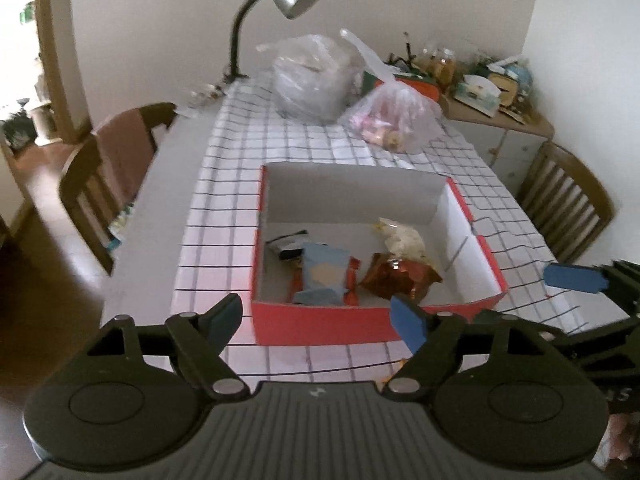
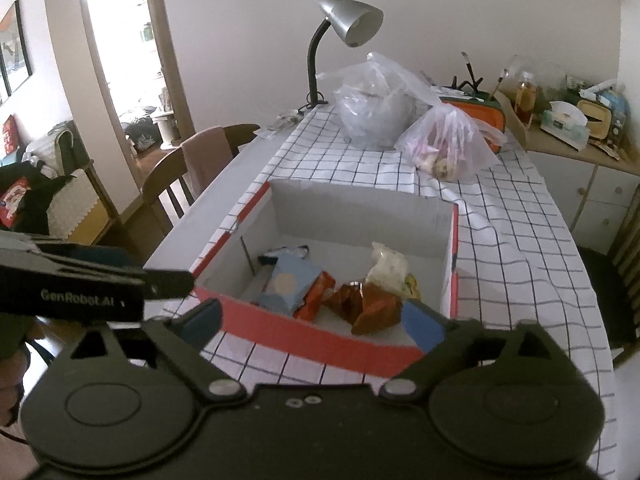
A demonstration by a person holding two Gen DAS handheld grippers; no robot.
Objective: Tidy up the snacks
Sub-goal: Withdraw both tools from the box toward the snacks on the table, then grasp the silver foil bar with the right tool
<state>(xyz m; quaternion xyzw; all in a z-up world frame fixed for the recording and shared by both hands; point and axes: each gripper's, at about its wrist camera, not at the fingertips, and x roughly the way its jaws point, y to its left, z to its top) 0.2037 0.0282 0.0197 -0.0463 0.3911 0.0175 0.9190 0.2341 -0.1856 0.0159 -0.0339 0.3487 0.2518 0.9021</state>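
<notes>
The left gripper (image 1: 316, 320) hangs just short of the near wall of the box (image 1: 320, 326), jaws spread wide with nothing between them. The right gripper (image 2: 316, 326) hangs beside it, jaws also spread and empty, its blue pads (image 2: 424, 330) over the box's near corner. The red box sits open on the checked cloth (image 2: 500, 248), white inside. The snacks lie in its near half: a pale blue packet (image 1: 322, 276) resting on an orange one (image 1: 352, 282), a dark packet (image 1: 288, 246) behind them, a crumpled brown wrapper (image 1: 400, 278) beside them, and a pale bag (image 1: 402, 240) further back. Past the box, well apart, two clear plastic bags stand on the cloth: a big one (image 2: 372, 112) and a smaller one (image 2: 452, 148) holding pinkish items. A silver lamp (image 2: 350, 20) leans over the far end of the table.
</notes>
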